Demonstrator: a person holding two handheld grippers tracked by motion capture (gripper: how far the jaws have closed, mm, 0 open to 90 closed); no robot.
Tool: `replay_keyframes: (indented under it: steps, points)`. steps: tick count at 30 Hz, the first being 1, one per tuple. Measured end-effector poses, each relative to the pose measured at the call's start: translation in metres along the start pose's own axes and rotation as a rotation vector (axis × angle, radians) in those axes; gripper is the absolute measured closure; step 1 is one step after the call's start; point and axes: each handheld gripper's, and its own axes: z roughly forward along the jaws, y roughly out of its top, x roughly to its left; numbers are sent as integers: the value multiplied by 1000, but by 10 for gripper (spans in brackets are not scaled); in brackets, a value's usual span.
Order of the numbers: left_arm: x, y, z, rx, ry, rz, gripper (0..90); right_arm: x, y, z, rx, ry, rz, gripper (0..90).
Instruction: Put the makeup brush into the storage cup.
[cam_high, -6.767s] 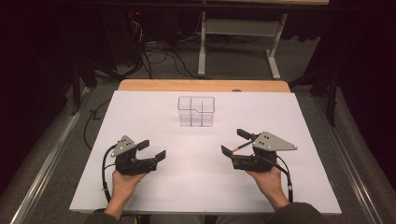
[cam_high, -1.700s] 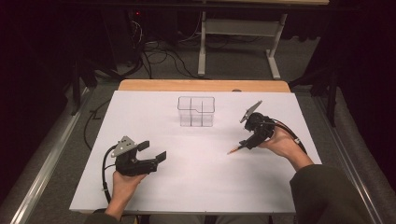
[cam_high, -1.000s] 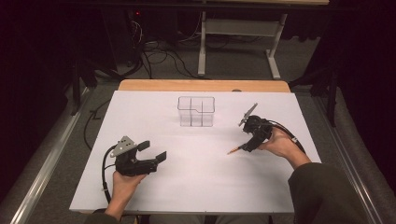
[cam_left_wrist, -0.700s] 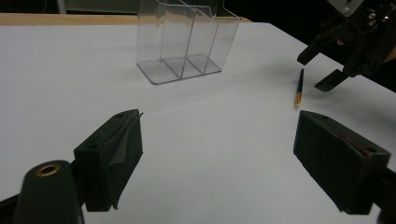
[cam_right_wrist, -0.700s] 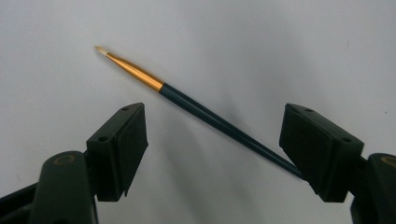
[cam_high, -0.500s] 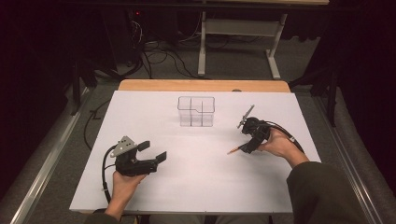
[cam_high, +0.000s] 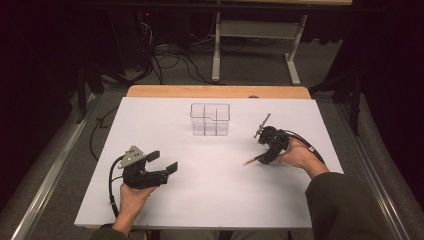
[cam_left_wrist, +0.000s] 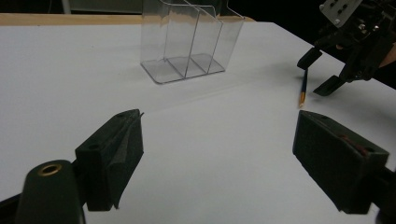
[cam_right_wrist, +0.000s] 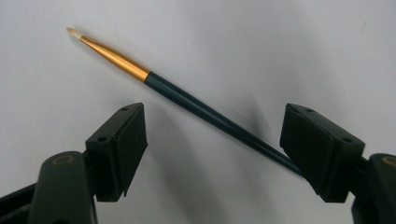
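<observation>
Right hand-held gripper (cam_right_wrist: 212, 149) spread wide astride brush (cam_right_wrist: 187, 100) (lying on worktop (cam_high: 215, 195)); centre on handle before closing.

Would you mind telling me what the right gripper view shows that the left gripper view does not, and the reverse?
Right gripper view alone: the paintbrush's pale bristle tip and gold ferrule close up, lying between the open right tongs. Left gripper view alone: the clear three-compartment organizer and the open left tongs. Both share the brush and the white table.
</observation>
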Motion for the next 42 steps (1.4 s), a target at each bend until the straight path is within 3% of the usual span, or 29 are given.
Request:
replay_keyframes:
  steps: [12,33,42]
  points:
    - [0,0,-1,-3,3,-2,167,-1,1,6,29,19,-7,291]
    - [0,0,-1,-1,4,-1,168,-3,-1,7,33,80,29,407]
    - [0,0,0,0,4,-1,168,-3,-1,6,34,85,24,447]
